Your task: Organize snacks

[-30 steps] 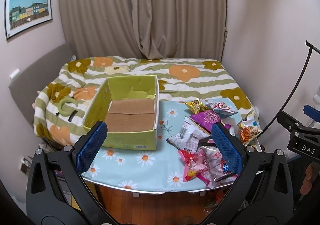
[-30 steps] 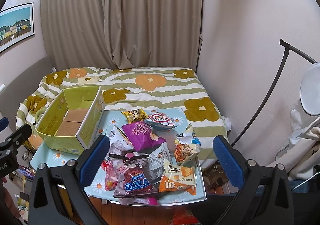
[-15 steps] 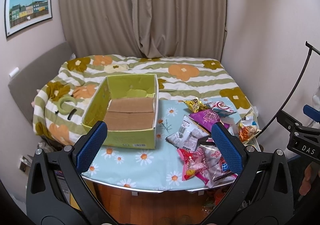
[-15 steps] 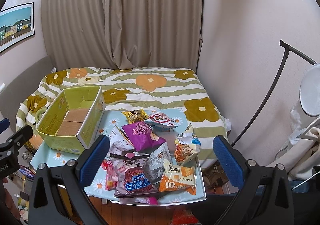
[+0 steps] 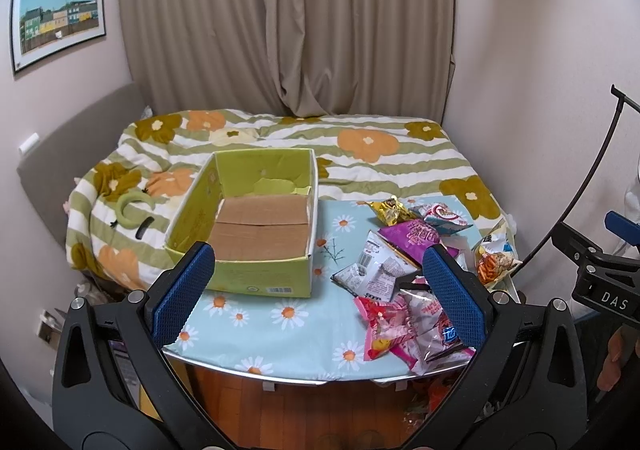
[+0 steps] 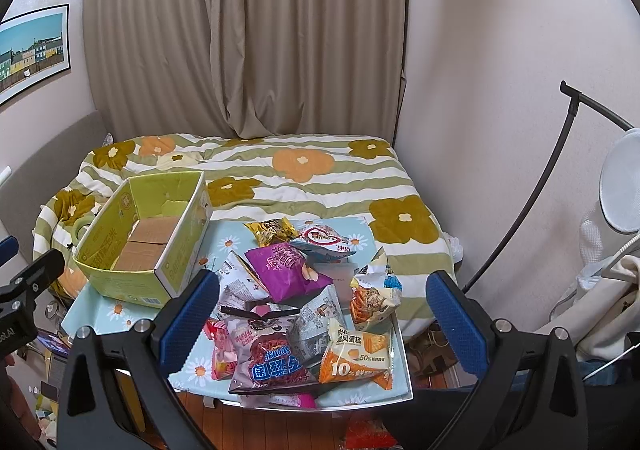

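Green cardboard box (image 5: 256, 226) sits empty at desk (image 5: 280, 334) left edge, snack packets (image 6: 304, 314) piled at right edge, view barely shifted lately, left gripper (image 5: 320, 298) and right gripper (image 6: 320, 314) both wide open, holding nothing: sorting not started.

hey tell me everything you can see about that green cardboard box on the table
The green box is an open-topped rectangular carton of yellow-green printed cardboard, with plain brown flaps forming its floor. A barcode shows on its near wall, and printed characters run along one side wall. It sits upright on the daisy-print tablecloth, its far end by the floral bedspread. It holds no snacks; the packets lie beside it, apart.
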Tool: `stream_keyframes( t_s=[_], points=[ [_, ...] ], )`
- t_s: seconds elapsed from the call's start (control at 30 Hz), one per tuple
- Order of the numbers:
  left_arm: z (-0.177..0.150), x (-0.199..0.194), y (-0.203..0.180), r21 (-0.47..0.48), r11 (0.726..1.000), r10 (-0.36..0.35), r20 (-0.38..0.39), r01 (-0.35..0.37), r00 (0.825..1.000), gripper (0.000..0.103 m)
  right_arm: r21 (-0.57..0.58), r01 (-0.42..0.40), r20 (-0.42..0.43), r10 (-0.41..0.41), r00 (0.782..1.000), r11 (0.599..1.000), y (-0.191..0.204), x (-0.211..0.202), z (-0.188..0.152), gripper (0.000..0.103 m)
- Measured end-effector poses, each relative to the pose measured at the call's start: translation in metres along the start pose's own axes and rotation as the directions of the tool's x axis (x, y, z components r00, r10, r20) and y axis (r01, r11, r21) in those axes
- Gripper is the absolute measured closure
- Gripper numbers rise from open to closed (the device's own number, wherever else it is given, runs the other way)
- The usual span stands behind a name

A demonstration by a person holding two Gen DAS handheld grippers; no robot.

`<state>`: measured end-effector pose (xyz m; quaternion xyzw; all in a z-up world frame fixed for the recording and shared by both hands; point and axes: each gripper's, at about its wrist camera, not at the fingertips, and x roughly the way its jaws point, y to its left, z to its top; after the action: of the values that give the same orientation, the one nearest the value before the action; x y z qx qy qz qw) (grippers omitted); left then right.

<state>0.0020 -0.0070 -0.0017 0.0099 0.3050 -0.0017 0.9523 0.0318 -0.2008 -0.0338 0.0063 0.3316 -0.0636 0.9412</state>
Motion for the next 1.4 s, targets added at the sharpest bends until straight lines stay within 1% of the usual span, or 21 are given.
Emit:
stream_keyframes(
  t_s=[0.97, 1.13, 1.2, 1.3, 1.4],
  points=[
    [-0.001, -0.002, 0.000, -0.005, 1.000, -0.019, -0.013, 0.019, 1.000, 0.000, 0.001, -0.002, 0.002, 0.002, 1.000, 1.000, 0.003, -0.002, 0.000, 0.000],
    [-0.003, 0.005, 0.001, -0.020, 0.999, -0.028, -0.048, 0.028, 0.998, 0.000, -0.004, -0.006, -0.007, 0.006, 1.000, 1.000, 0.001, -0.005, -0.002, 0.000],
    [-0.004, 0.014, 0.002, -0.031, 0.999, -0.040, -0.075, 0.038, 0.996, 0.000, 0.000, -0.013, -0.021, 0.013, 1.000, 1.000, -0.003, -0.002, -0.005, 0.000],
    [-0.010, 0.028, 0.000, -0.045, 0.998, -0.053, -0.116, 0.049, 0.992, 0.000, 0.004, -0.033, -0.044, 0.033, 0.998, 0.999, -0.009, 0.008, -0.012, 0.000],
    [-0.022, 0.044, -0.003, -0.061, 0.996, -0.068, -0.160, 0.059, 0.985, 0.000, -0.004, -0.070, -0.080, 0.070, 0.994, 0.998, -0.015, 0.021, -0.021, 0.000]
  ],
)
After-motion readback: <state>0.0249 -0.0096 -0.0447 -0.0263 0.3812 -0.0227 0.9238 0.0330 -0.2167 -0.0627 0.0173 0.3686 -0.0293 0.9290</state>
